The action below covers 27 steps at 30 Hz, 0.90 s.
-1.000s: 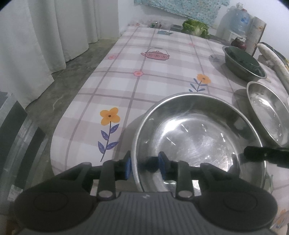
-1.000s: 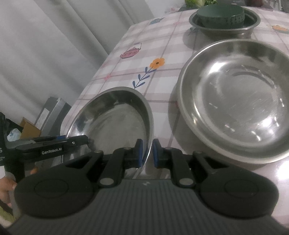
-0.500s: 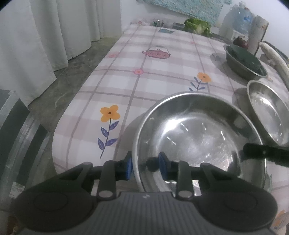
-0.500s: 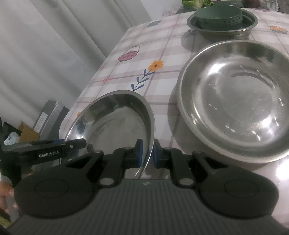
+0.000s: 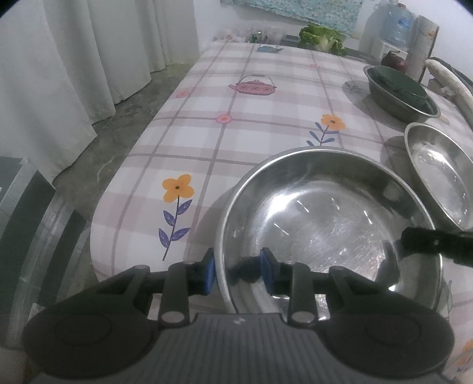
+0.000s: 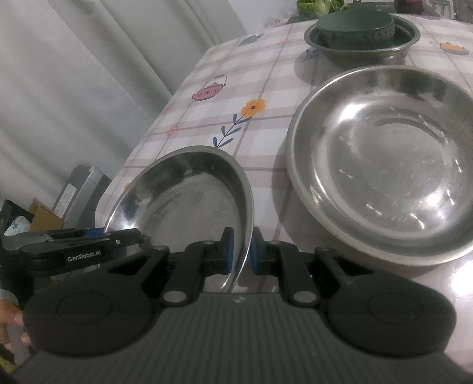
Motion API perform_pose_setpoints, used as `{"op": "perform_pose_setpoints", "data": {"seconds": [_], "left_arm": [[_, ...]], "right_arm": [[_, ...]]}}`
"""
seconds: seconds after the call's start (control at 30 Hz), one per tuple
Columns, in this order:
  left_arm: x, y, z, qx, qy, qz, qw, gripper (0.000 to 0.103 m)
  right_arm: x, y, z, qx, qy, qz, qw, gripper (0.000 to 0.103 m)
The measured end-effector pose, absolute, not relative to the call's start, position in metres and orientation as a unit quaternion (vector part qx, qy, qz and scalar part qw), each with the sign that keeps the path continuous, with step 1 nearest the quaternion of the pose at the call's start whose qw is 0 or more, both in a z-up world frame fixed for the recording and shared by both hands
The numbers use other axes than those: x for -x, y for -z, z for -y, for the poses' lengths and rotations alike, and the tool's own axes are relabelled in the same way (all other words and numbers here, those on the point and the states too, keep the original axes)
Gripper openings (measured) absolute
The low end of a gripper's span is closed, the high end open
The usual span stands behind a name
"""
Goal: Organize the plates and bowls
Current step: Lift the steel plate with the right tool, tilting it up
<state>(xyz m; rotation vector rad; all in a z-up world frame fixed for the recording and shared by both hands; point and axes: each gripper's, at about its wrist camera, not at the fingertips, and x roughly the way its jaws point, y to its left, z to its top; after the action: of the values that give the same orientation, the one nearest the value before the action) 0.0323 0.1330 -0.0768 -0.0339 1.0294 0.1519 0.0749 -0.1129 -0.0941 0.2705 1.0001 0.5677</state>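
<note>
The long tabletop [image 5: 266,124], covered in a plaid cloth printed with flowers and teapots, carries 3 groups of dishes. Largest is the wide round stainless-steel bowl [image 6: 384,165] standing flat on the cloth, just right of the held dish in the right wrist view. Beyond it, toward the far end, a steel basin [image 6: 363,48] holds a dark green ribbed bowl [image 6: 354,28] nested inside.

Nearest the table's edge is the smaller shallow stainless-steel bowl [image 5: 325,221], tilted, with 1 side lifted off the cloth. The right gripper [image 6: 241,248] has its jaws pressed together on this bowl's thin rim, blue pads on either side of the wall. The left gripper [image 5: 238,273] straddles the opposite rim with its jaws partly open: the outer pad sits by the outside wall, the inner pad stands away from the metal, so whether it truly grips I cannot tell.

The bowl looks light, stiff and thin-walled, and polished steel is probably slippery between pads. The rim is the only sensible hold; 2 opposing grips should keep it from swinging. It likely nests into the wider bowl, with a clatter if dropped.
</note>
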Motion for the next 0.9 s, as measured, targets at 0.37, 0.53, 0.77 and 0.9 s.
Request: {"op": "perform_pose_setpoints", "data": {"seconds": [0.37, 0.53, 0.77, 0.9], "left_arm": [[-0.0312, 0.0722, -0.1295, 0.01, -0.073, -0.484, 0.872, 0.032], [-0.0304, 0.0718, -0.1288, 0.01, -0.074, -0.482, 0.873, 0.032], [-0.0302, 0.0743, -0.1304, 0.018, -0.068, -0.484, 0.872, 0.032], [-0.0299, 0.0774, -0.1346, 0.032, -0.06, -0.485, 0.872, 0.032]], "right_arm": [[-0.072, 0.0908, 0.1157, -0.127, -0.268, -0.464, 0.835, 0.011], [-0.0698, 0.0892, 0.1158, -0.126, -0.268, -0.462, 0.836, 0.012], [-0.0704, 0.0911, 0.1165, -0.125, -0.266, -0.463, 0.836, 0.012], [-0.0721, 0.0946, 0.1169, -0.129, -0.265, -0.467, 0.834, 0.012]]}}
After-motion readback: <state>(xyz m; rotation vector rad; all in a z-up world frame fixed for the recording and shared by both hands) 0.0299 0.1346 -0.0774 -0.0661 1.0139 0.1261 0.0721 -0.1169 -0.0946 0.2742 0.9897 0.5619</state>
